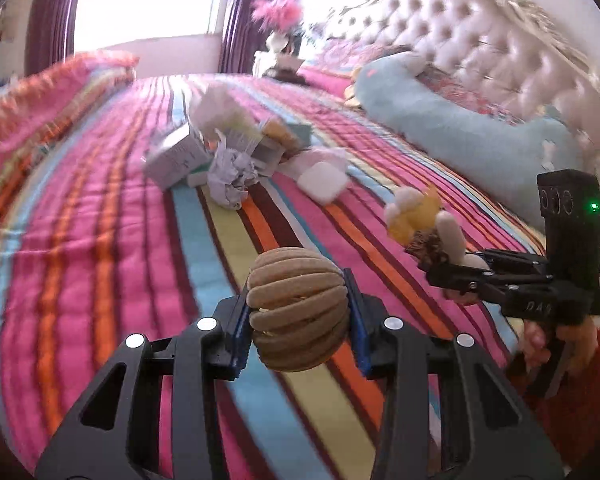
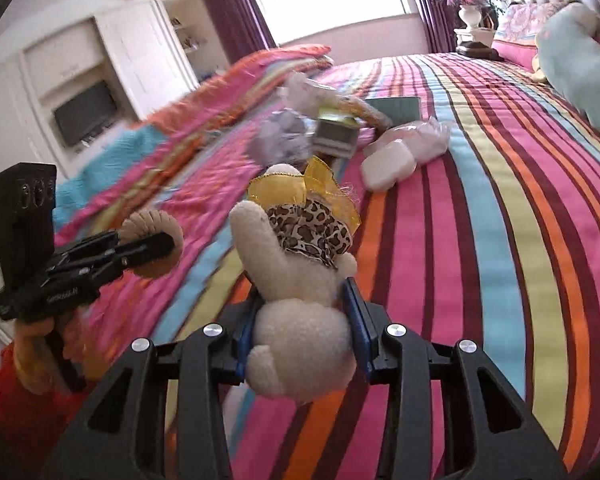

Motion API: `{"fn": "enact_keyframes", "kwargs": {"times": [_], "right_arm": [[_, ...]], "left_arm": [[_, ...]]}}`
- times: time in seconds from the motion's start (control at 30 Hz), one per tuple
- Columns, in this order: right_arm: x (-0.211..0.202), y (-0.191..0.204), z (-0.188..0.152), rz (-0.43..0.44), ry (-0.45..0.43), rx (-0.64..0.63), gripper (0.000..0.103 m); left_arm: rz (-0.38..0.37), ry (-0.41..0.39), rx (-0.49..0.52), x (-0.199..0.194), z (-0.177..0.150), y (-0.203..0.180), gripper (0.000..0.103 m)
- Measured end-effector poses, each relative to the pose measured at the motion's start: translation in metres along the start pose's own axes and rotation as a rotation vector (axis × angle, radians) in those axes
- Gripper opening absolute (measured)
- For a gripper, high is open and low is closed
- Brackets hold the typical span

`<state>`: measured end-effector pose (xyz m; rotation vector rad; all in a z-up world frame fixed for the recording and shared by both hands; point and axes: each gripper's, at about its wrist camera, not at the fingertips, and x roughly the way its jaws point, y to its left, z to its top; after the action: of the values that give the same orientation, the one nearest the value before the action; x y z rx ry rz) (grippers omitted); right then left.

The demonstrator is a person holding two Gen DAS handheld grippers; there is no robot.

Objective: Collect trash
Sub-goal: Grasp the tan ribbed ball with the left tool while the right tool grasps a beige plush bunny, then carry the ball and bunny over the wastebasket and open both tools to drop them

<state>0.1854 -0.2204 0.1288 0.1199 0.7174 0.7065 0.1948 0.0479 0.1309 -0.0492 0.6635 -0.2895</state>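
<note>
My left gripper [image 1: 298,312] is shut on a brown ribbed pumpkin-shaped toy [image 1: 297,312], held above the striped bedspread [image 1: 100,260]. It also shows in the right wrist view [image 2: 152,248] at the left. My right gripper [image 2: 304,316] is shut on a cream plush toy [image 2: 296,280] with a leopard-print wrap and a yellow ribbon; it also shows in the left wrist view [image 1: 424,224]. A pile of trash lies farther up the bed: crumpled paper [image 1: 232,176], small boxes [image 1: 176,156] and a white plastic packet [image 1: 324,178].
A long light-blue plush [image 1: 460,128] lies by the tufted headboard [image 1: 460,32]. A folded blanket [image 1: 40,104] sits at the bed's left side. A vase with pink flowers [image 2: 470,4] stands on the nightstand. A white cabinet with a screen [image 2: 88,112] is at the left.
</note>
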Motion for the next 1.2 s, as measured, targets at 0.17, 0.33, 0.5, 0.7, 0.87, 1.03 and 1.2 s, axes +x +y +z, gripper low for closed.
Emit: {"fn": "enact_keyframes", "kwargs": {"times": [0.17,0.33,0.5,0.7,0.87,1.03,1.2], "right_arm": [[-0.066,0.038,-0.077,0.096,-0.012,0.024,0.038],[-0.091,0.067,-0.151,0.091,0.075,0.084,0.038],[-0.070,0.082,-0.217,0.051,0.258,0.150,0.038],[-0.018,0.076,-0.267,-0.016,0.463,0.222,0.038],[-0.004,0.069,-0.266,-0.080,0.494,0.211,0.038],[0.008,0.065,-0.272,-0.117,0.535,0.201,0.038],[0.010,0.070,-0.280,-0.134,0.553,0.169,0.038]], "left_arm": [[-0.043,-0.045,0.059,-0.094,-0.067,-0.041,0.040],[-0.144,0.074,-0.005,-0.128,-0.147,-0.069,0.040],[-0.097,0.298,-0.070,-0.085,-0.229,-0.081,0.040],[-0.024,0.519,0.005,-0.014,-0.286,-0.097,0.040],[-0.024,0.590,0.025,0.007,-0.296,-0.097,0.040],[-0.006,0.615,0.016,0.012,-0.306,-0.095,0.040],[0.014,0.623,0.023,0.014,-0.310,-0.096,0.042]]}}
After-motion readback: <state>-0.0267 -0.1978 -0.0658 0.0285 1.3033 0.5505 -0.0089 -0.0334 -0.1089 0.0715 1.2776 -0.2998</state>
